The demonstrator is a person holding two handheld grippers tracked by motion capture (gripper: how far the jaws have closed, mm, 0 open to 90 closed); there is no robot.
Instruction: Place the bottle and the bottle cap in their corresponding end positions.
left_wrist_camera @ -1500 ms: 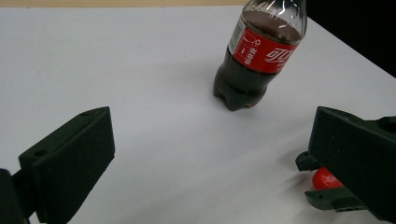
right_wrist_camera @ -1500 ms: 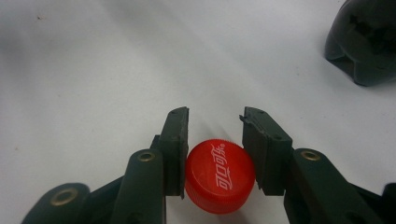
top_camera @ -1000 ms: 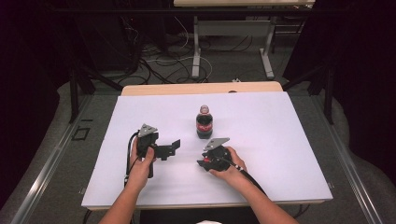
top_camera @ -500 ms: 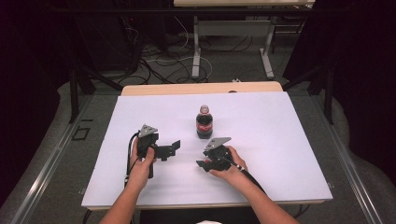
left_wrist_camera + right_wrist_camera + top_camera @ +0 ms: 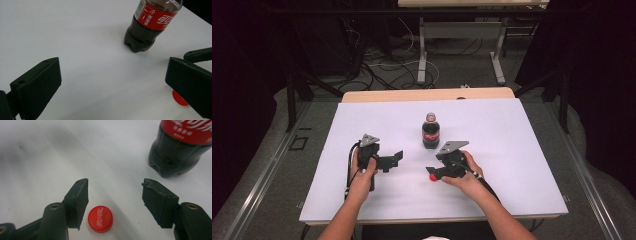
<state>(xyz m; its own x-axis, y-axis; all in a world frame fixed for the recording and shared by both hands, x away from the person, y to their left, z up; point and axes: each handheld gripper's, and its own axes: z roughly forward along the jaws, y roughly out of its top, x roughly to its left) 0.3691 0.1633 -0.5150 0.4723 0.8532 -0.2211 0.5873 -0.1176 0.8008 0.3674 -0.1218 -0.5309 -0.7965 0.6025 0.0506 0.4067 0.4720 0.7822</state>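
Bottle (image 5: 430, 132) upright mid-table, uncapped. Red cap (image 5: 100, 218) flat on white table (image 5: 522, 150), between spread jaws of right gripper (image 5: 115, 195), untouched. Left gripper (image 5: 112, 80) also spread, empty.

The bottle (image 5: 147, 27) looks like glossy clear plastic with a shiny red label. The red cap (image 5: 100, 218) is smooth plastic. The table (image 5: 522, 150) is matt white, perhaps paper-covered. The gripper pads (image 5: 160, 201) look rough and matt black.

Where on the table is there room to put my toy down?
The table is bare right of the bottle, left of it, and along the front edge. It is crowded in the middle, around the left gripper, right gripper and cap.
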